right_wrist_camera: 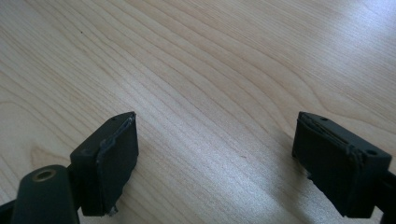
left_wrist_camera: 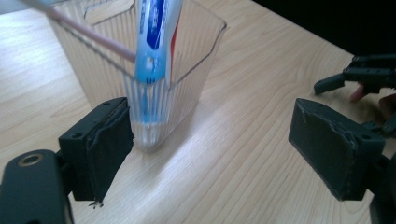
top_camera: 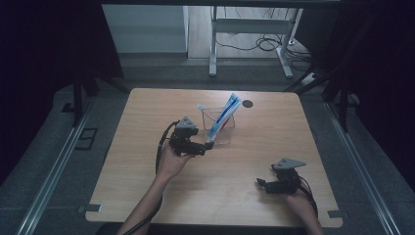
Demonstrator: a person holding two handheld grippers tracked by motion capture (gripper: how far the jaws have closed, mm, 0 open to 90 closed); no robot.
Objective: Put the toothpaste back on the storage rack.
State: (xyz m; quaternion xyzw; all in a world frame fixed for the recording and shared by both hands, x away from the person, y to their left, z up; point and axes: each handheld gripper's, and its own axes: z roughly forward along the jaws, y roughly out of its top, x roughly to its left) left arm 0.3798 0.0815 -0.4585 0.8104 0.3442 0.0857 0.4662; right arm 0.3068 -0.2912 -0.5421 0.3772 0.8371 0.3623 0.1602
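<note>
The right claw [top_camera: 263,184] rests low over the table [top_camera: 147,196], jaws wide apart and empty. The left claw [left_wrist_camera: 210,140] also stands wide apart, holding nothing, one pad just beside the clear ribbed cup [left_wrist_camera: 187,60]. In the cup leans a blue-white toothpaste tube [left_wrist_camera: 152,42].

Blue-and-white toothpaste tube [left_wrist_camera: 154,42]: top cut off by the frame edge.
Thin pink toothbrush handle [left_wrist_camera: 88,35]: blurred, head out of frame.

high view dim, murky edges | gripper views bright, soft glare
</note>
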